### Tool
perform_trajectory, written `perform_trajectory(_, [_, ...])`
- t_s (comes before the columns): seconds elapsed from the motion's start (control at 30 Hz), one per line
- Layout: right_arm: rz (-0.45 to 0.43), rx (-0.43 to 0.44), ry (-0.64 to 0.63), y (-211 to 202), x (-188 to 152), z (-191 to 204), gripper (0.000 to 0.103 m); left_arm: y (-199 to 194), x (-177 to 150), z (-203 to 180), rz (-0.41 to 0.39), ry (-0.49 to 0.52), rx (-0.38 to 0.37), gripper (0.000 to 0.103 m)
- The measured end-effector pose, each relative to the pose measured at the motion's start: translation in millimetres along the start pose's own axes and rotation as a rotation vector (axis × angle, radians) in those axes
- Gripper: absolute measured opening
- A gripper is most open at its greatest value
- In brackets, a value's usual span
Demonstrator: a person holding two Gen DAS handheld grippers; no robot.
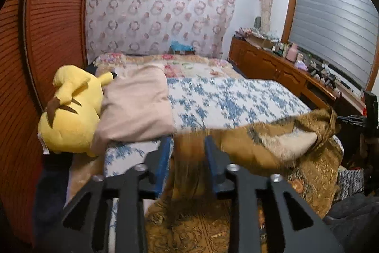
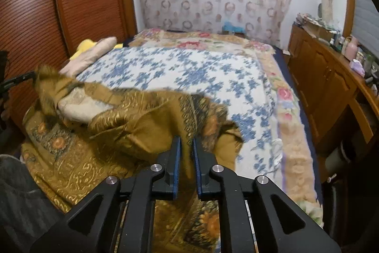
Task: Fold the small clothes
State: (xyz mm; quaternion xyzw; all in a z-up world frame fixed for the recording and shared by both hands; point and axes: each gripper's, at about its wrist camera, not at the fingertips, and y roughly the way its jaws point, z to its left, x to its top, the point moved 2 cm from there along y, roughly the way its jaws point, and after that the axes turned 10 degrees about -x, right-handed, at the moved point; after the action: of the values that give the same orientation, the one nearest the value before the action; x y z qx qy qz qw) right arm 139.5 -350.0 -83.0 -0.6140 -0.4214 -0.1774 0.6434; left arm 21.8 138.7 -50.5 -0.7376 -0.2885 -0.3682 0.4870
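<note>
Two claws over a blue-flowered bed [image 2: 189, 72], left gripper [image 1: 188, 141] parted, right gripper [image 2: 187, 142] narrow, both astride golden cloth [image 2: 132, 115]

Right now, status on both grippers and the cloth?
Left gripper open, brown patterned cloth between its fingers. Right gripper nearly shut on the cloth's edge. Cloth bunched on the bed, unfolded. Yellow plush toy well aside.

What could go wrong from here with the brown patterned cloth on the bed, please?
1. The left tongs stand open around the brown patterned cloth without pinching it, so that end may drop and undo the fold.
2. The right tongs have cloth in a narrow gap; whether they grip is unclear, so it could slip.
3. The cloth hangs over the bed edge and might slide off.
</note>
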Motion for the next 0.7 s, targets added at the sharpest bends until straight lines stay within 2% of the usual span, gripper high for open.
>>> perform_trajectory(0.07, [-0.021, -0.021, 0.014, -1.5, 6.5, -7.7, 0.025, -0.4, 7.5, 5.3, -0.001, -0.003, 0.005, 0.041])
perform_trajectory(0.1, [-0.029, -0.037, 0.018, -0.6, 10.8, -11.3, 0.027, 0.5, 10.1, 6.9, 0.0, 0.0, 0.008, 0.044])
perform_trajectory(0.13, [-0.035, -0.049, 0.02, 0.6, 13.8, -14.1, 0.031, 2.6, 13.5, 9.0, 0.002, 0.004, 0.009, 0.052])
perform_trajectory(0.17, [-0.039, -0.067, 0.02, 4.4, 18.4, -17.9, 0.039, 6.4, 16.4, 11.2, 0.008, 0.006, 0.006, 0.056])
perform_trajectory(0.33, [-0.028, -0.085, 0.018, 29.7, 31.5, -23.2, 0.053, 39.2, 21.5, 26.2, 0.07, -0.01, 0.028, 0.056])
perform_trajectory(0.53, [0.014, -0.089, 0.012, 64.3, 32.6, -21.3, 0.055, 77.7, 10.4, 28.4, 0.164, -0.009, 0.033, 0.056])
perform_trajectory(0.7, [0.066, -0.095, 0.024, 86.7, 23.6, -25.7, 0.065, 99.4, -6.9, 30.8, 0.247, -0.014, 0.036, 0.056])
